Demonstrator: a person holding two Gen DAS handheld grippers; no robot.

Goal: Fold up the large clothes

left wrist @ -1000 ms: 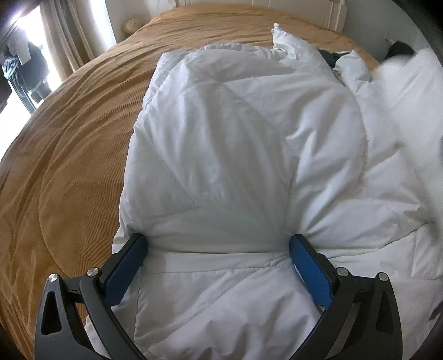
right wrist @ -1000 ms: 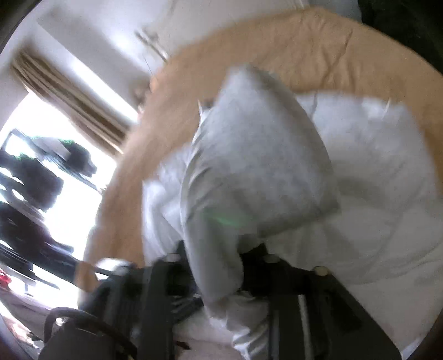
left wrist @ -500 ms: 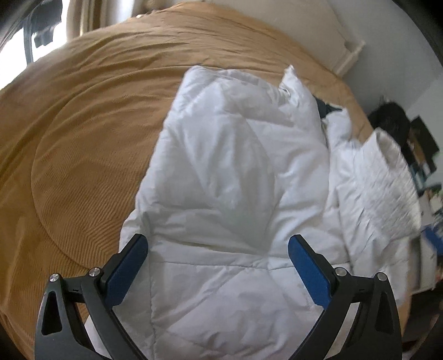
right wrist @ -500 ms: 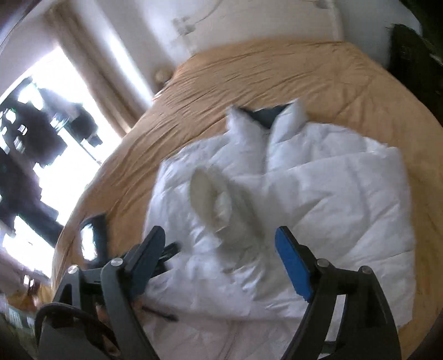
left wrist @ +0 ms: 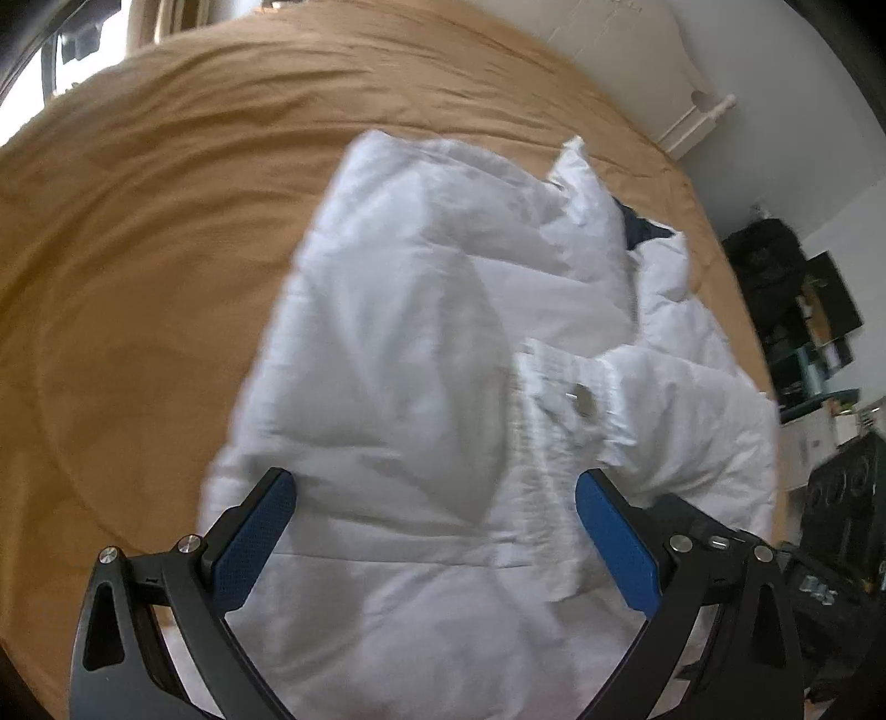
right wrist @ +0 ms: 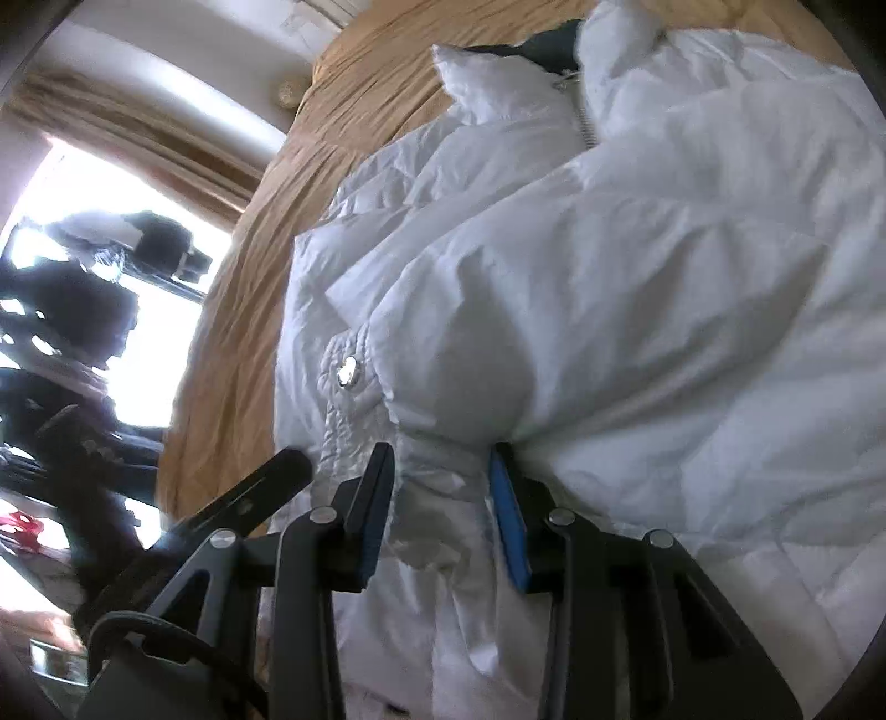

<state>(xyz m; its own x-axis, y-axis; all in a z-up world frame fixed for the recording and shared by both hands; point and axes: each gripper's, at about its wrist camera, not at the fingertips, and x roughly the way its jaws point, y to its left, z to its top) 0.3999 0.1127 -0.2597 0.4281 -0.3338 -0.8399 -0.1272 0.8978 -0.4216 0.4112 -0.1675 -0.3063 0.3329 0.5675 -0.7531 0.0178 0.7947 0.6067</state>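
A white puffer jacket (left wrist: 421,354) lies on a tan bedspread (left wrist: 166,194), collar with dark lining (left wrist: 642,230) at the far end. A sleeve cuff with a metal snap (left wrist: 581,396) lies across its front. My left gripper (left wrist: 434,509) is open and empty, hovering over the jacket's lower part. In the right wrist view the jacket (right wrist: 637,277) fills the frame, snap (right wrist: 349,378) at left. My right gripper (right wrist: 443,471) is shut on a bunched fold of the jacket's white fabric (right wrist: 443,482).
The tan bedspread (right wrist: 310,138) extends left and beyond the jacket. A white headboard (left wrist: 637,50) stands at the far end. Dark furniture and clutter (left wrist: 803,310) stand right of the bed. A bright window with curtains (right wrist: 138,144) and dark shapes lies left.
My right gripper, open half a second ago, has dropped onto the jacket and closed on a fold. The sleeve cuff now lies across the jacket. My left gripper has stayed open, its view shifting left.
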